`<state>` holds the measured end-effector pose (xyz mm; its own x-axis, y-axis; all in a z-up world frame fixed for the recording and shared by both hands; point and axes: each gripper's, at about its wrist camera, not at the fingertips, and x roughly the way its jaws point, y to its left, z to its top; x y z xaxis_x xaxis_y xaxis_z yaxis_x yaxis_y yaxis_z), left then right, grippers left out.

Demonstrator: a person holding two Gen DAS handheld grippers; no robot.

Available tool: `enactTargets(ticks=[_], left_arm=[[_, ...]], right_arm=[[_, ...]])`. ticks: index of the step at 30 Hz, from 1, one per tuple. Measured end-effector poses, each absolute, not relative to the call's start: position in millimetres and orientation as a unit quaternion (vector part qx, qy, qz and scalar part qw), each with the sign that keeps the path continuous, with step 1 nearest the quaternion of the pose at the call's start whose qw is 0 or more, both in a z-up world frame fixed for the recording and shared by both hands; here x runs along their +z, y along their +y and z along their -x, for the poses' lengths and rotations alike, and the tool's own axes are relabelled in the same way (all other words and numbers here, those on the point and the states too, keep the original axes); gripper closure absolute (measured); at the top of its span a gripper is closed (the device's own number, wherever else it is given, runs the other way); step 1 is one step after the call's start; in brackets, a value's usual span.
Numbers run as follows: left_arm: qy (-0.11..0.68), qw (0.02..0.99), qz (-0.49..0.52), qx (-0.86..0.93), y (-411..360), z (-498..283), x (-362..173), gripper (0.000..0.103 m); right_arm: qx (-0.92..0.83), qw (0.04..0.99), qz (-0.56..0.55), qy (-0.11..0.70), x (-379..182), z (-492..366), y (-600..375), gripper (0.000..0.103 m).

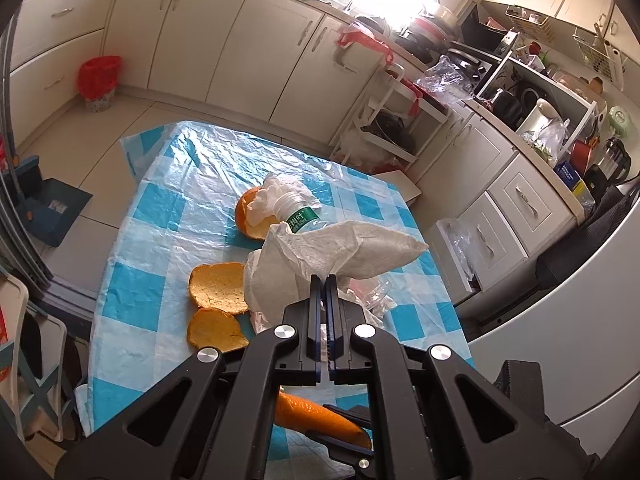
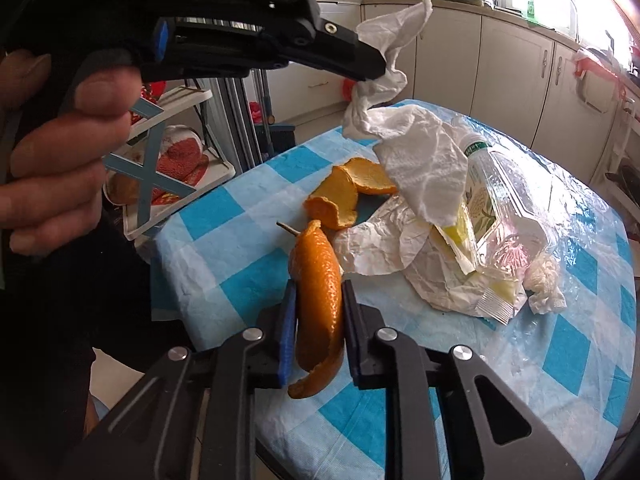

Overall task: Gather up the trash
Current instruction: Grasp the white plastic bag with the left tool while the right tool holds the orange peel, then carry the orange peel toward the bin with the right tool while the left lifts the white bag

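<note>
My left gripper [image 1: 324, 280] is shut on a white paper towel [image 1: 340, 252] and holds it above the blue checked table [image 1: 160, 216]; it also shows in the right wrist view [image 2: 376, 74] with the towel [image 2: 420, 152] hanging from it. My right gripper [image 2: 319, 292] is shut on a long orange peel [image 2: 318, 288], seen low in the left wrist view [image 1: 320, 420]. On the table lie two orange peels [image 1: 218, 284], another peel [image 1: 250, 216], a plastic bottle [image 1: 300, 210], crumpled paper [image 2: 384, 240] and a snack wrapper [image 2: 480, 216].
A red-lined trash bin [image 1: 98, 80] stands on the floor by the cabinets at far left. A dustpan [image 1: 52, 208] lies on the floor left of the table. A cluttered rack and counters [image 1: 520, 112] stand to the right.
</note>
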<state>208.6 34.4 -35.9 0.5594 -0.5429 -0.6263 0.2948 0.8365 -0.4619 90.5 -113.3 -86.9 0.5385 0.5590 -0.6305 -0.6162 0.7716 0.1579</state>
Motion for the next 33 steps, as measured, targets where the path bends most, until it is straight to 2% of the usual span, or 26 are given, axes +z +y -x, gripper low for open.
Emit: enactTargets(ticks=[19, 33], left_arm=[[0.4, 0.871, 0.162, -0.234, 33.4, -200.7, -35.5, 0.101], [0.407, 0.863, 0.168, -0.247, 12.2, -190.5, -47.9, 0.101]], right_arm=[[0.329, 0.89, 0.011, 0.315, -60.6, -52.8, -161.2, 0.081], [0.166, 0.931, -0.125, 0.299, -63.1, -39.4, -278.8, 0.081]])
